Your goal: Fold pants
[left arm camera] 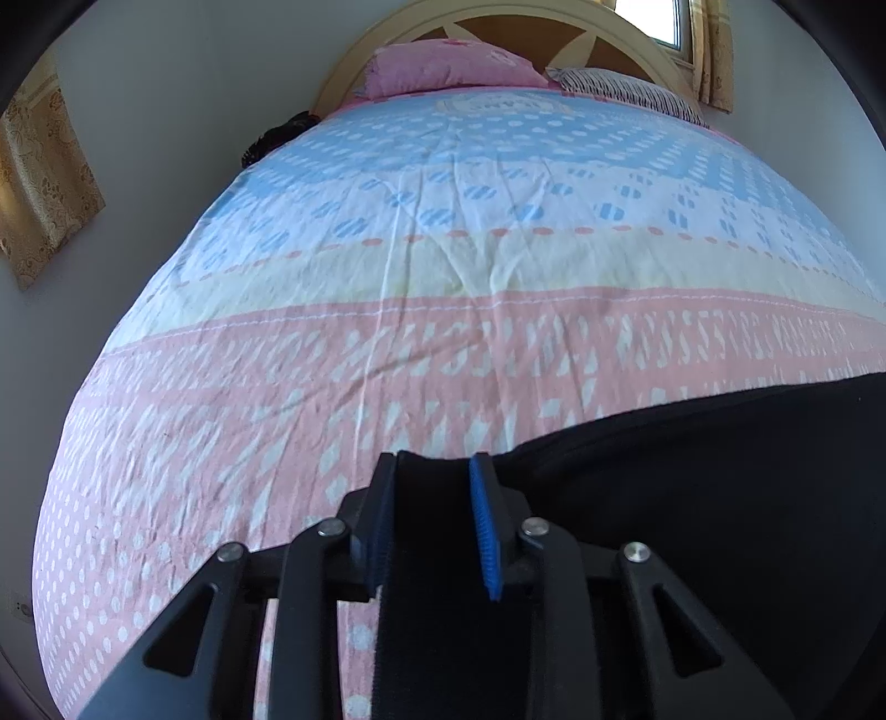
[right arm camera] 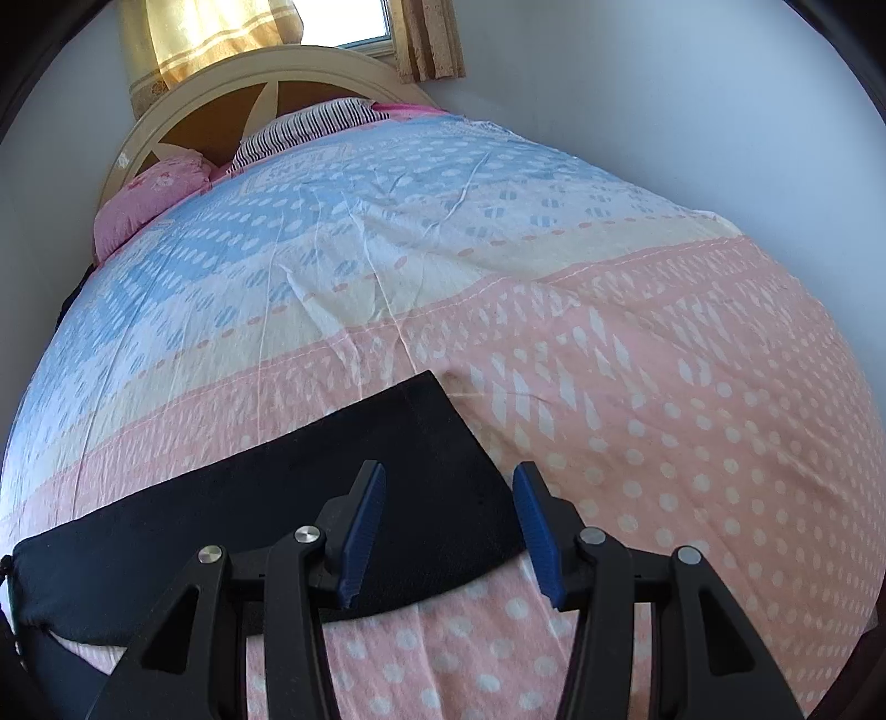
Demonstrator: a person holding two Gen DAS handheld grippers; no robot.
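Black pants (right arm camera: 266,498) lie flat across the pink end of the bed (right arm camera: 692,387). My left tongs (left arm camera: 434,515) are clamped on a band of the pants' cloth. My right tongs (right arm camera: 449,526) stand apart over the pants' end, gripping nothing.

I get soft daylight from the overexposed window (right arm camera: 362,19); heavy fisheye bending with dark corners; black pants (right arm camera: 277,498) perhaps underexposed.
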